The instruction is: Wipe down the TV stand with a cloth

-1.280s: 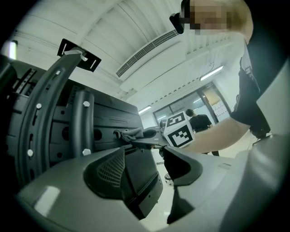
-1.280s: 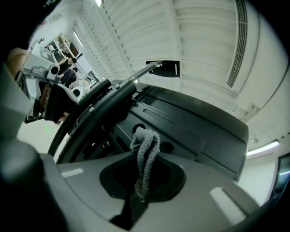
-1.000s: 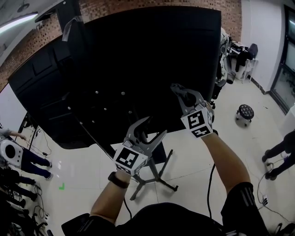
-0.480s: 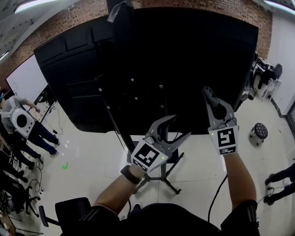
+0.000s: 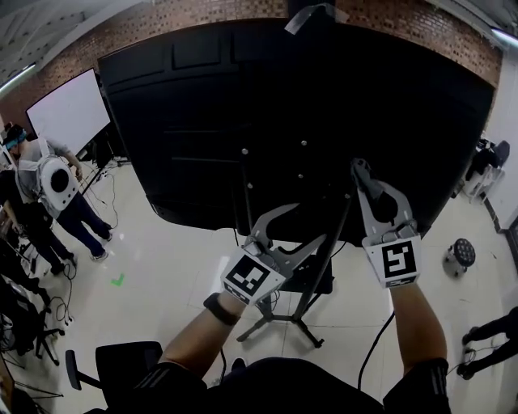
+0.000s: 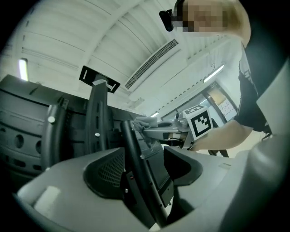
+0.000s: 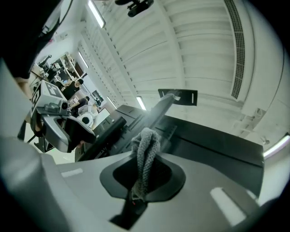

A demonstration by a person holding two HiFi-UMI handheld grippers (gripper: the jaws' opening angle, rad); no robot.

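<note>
Grey, knit-ribbed cloth (image 7: 145,152) in right gripper (image 5: 360,171). Both grippers pale grey, cubes patterned in black-and-white squares. TV stand (image 6: 136,176) between left gripper (image 5: 303,226) jaws: black, apparently matte. Screen back (image 5: 186,105) beyond: black. Floor (image 5: 162,267) below: cream, with green mark (image 5: 118,280) left of left gripper. Brick wall (image 5: 388,20) above: red-brown.

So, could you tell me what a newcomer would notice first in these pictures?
The huge black TV back fills the upper head view, on a floor stand. The right gripper, raised before it, is shut on a grey cloth. The left gripper is open, a black bar running between its jaws.
</note>
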